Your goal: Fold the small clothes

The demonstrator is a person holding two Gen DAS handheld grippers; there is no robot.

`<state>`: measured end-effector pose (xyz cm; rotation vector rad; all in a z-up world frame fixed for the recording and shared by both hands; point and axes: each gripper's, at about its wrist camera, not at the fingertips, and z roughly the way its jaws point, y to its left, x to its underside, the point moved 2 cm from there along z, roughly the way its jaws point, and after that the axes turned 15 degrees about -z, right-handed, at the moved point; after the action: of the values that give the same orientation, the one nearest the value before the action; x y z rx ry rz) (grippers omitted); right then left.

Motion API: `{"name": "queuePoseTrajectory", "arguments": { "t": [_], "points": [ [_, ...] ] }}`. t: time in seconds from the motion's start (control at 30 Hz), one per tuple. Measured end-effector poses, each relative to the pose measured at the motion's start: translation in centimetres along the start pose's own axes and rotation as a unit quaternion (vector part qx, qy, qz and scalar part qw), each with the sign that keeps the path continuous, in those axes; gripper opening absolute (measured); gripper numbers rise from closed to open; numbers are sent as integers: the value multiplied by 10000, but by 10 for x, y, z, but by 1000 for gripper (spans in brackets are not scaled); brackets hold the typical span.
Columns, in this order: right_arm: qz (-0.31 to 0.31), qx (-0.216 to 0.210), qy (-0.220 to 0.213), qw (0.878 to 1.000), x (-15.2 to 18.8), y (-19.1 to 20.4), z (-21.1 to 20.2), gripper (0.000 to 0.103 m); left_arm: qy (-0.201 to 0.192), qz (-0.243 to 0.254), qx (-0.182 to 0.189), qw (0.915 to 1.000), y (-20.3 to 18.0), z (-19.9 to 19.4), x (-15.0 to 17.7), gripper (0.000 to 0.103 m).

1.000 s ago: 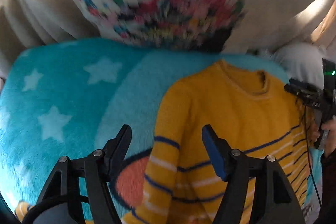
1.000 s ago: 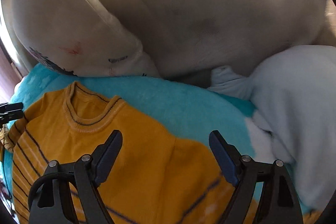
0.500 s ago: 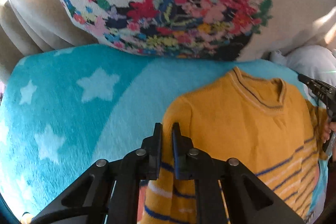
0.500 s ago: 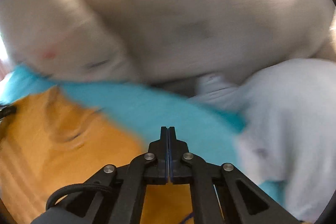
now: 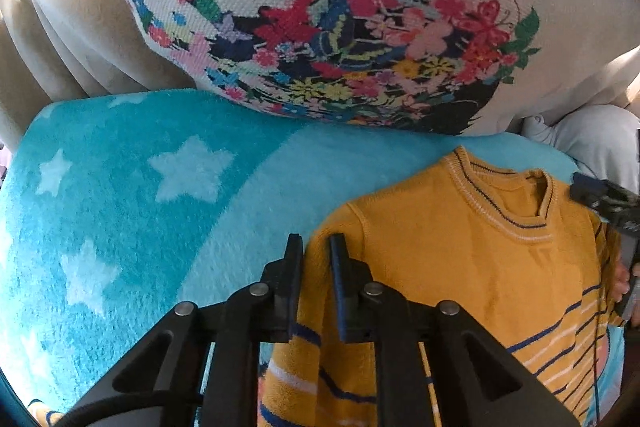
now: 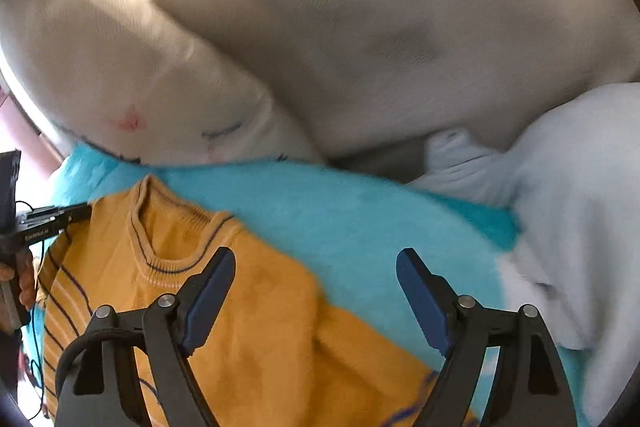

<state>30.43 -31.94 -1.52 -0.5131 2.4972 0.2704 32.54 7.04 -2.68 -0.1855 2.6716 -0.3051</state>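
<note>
A small yellow sweater (image 5: 460,259) with navy and white stripes lies front up on a turquoise star blanket (image 5: 132,211). My left gripper (image 5: 316,247) is shut on the sweater's sleeve near the shoulder; the striped sleeve runs down between its fingers. In the right wrist view the sweater (image 6: 248,315) lies under my right gripper (image 6: 316,263), which is open and empty above the other shoulder and sleeve. The right gripper also shows in the left wrist view (image 5: 600,199) at the sweater's far edge.
A white cushion with a flower print (image 5: 340,27) leans at the back of the blanket. Beige sofa cushions (image 6: 380,27) rise behind. A pale blue fleece garment (image 6: 560,195) lies at the right edge of the blanket (image 6: 360,211).
A second ago both grippers were open. Both then shut. Now my left stays shut on the sleeve, and my right has opened again above the sweater.
</note>
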Motion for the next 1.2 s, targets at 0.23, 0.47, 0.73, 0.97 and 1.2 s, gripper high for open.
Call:
{"name": "queuePoseTrajectory", "arguments": {
  "t": [0.23, 0.47, 0.73, 0.97, 1.2],
  "points": [
    [-624, -180, 192, 9977, -1, 42, 18, 7, -76, -41, 92, 9999, 14, -7, 5, 13],
    [-418, 1057, 227, 9933, -7, 23, 7, 5, -255, -133, -44, 9996, 3, -10, 15, 14],
    [-672, 1852, 551, 9789, -10, 36, 19, 11, -636, -498, 32, 9967, 15, -70, 36, 26],
    [-1097, 2025, 240, 9728, -2, 81, -43, 30, -936, -499, 186, 9942, 32, -148, 105, 50],
    [-331, 1047, -429, 9930, 73, 114, -141, 47, -791, -857, 467, 9921, 57, -180, 196, 53]
  ]
}}
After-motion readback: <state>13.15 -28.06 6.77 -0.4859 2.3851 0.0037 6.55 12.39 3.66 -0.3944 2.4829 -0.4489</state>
